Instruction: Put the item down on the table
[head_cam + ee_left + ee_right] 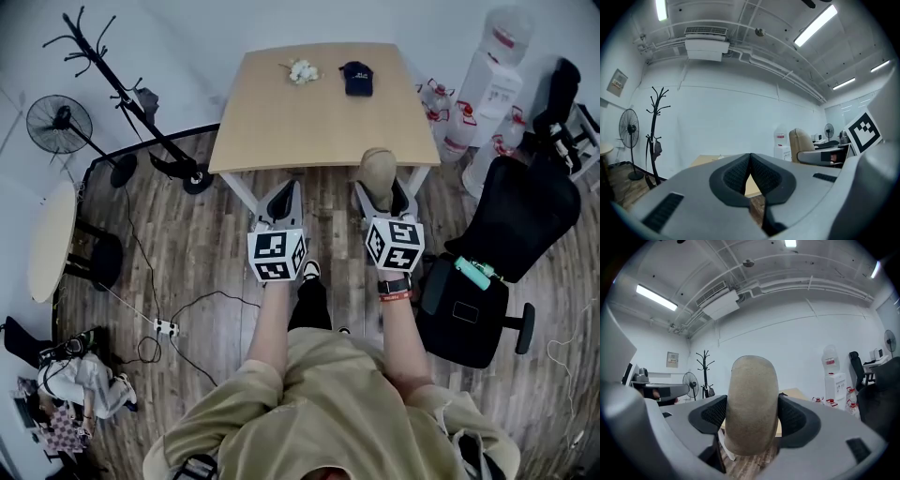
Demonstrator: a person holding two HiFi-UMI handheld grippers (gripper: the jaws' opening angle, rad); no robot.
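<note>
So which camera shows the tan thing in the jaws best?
The right gripper view. The tan thing fills the middle there, pinched between the right gripper's jaws. The head view shows only its small top from above. The left gripper view catches it small, off to the side.

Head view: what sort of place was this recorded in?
Most likely an office or workroom: a black office chair, a water dispenser with spare bottles beside it, and a coat rack stand around a wooden table.
</note>
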